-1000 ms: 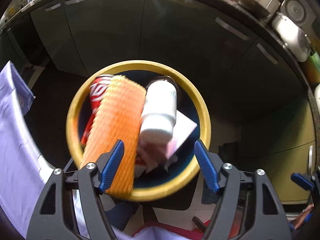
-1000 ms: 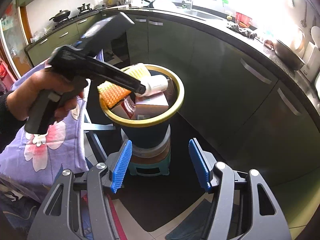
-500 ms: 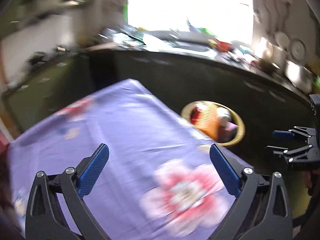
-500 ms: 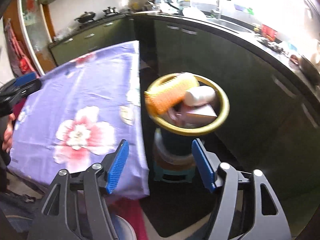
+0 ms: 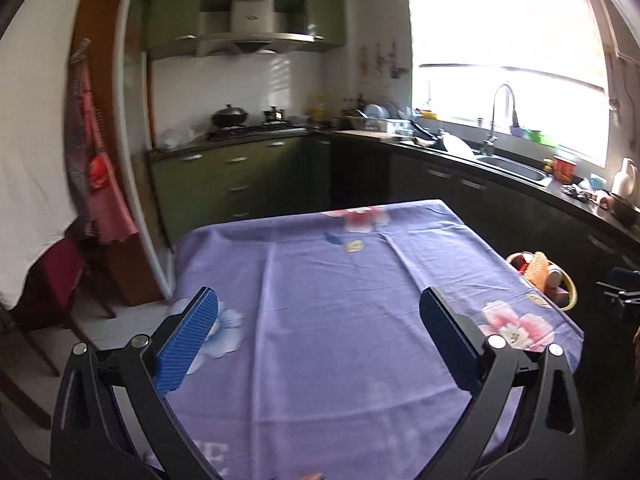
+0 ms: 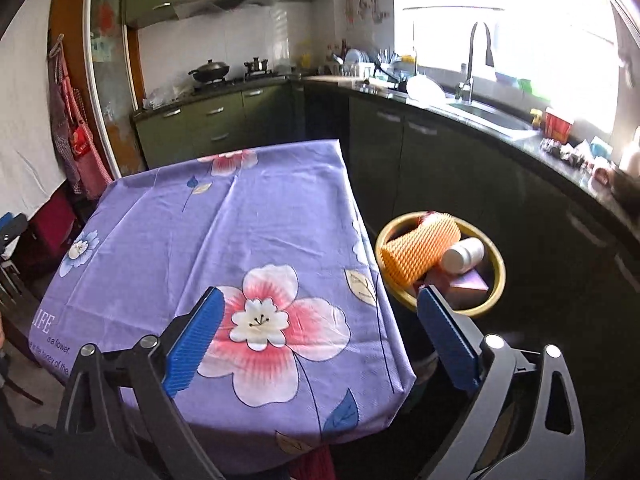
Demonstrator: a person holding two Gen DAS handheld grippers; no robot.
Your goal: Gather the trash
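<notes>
Both pairs of blue pads stand wide with nothing between them; the left gripper (image 5: 319, 340) tilts down over the purple floral tablecloth (image 5: 340, 280), and the right gripper's (image 6: 320, 338) jaws are opening. The yellow-rimmed bin (image 6: 497, 276) beside the table's right edge holds the trash: an orange foam net (image 6: 420, 250), a white bottle (image 6: 462, 254), a box (image 6: 466, 282); what lies beneath is hidden.

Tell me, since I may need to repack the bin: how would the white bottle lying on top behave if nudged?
The white bottle lies on its side, so it would probably roll. It leans on the orange foam sleeve and a box, so it may slide deeper. It looks like light plastic.
</notes>
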